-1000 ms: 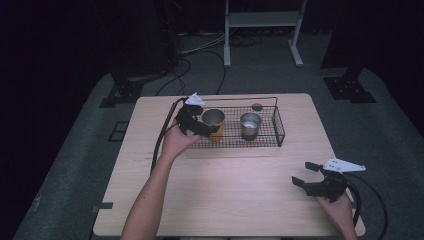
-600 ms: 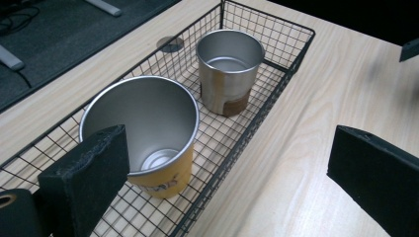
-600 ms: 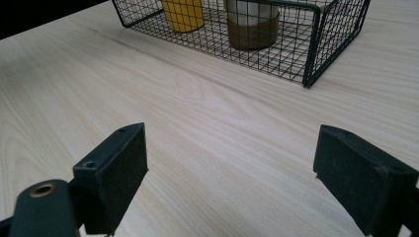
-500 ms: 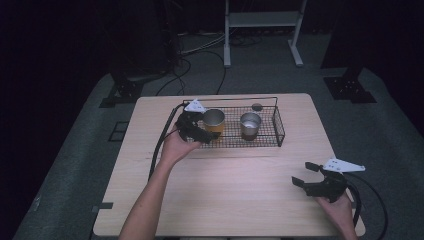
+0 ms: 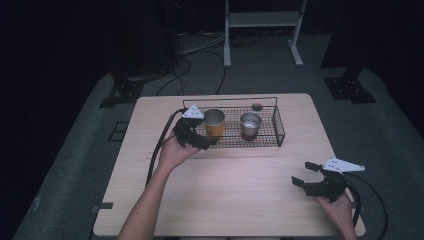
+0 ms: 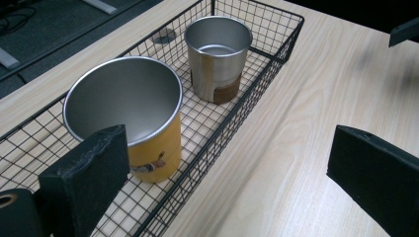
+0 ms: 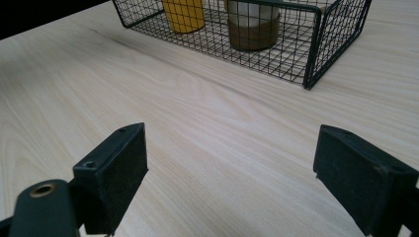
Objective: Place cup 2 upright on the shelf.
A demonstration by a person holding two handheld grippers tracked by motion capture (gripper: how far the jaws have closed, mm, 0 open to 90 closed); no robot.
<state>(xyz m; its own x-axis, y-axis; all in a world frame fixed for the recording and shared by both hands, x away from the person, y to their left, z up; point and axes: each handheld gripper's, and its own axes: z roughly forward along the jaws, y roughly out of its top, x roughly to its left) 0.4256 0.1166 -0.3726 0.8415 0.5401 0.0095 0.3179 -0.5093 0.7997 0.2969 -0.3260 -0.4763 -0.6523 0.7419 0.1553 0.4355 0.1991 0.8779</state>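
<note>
In the high view, the basket [image 5: 278,131] sits at the upper middle of the table [image 5: 235,190], with two cups inside: one cup [image 5: 214,122] at its left end, the other [image 5: 250,125] to its right. The left gripper [image 5: 197,141] lies at the basket's lower left corner, and the right gripper [image 5: 307,174] is at the lower right of the frame, well apart from the basket.

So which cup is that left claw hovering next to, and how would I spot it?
Find the black wire basket at the far side of the wooden table. Two metal cups stand inside it. The one beside the left claw is the yellow cup, at the basket's left end: wider than the steel cup with the brown band, with a small picture on its side.
</note>
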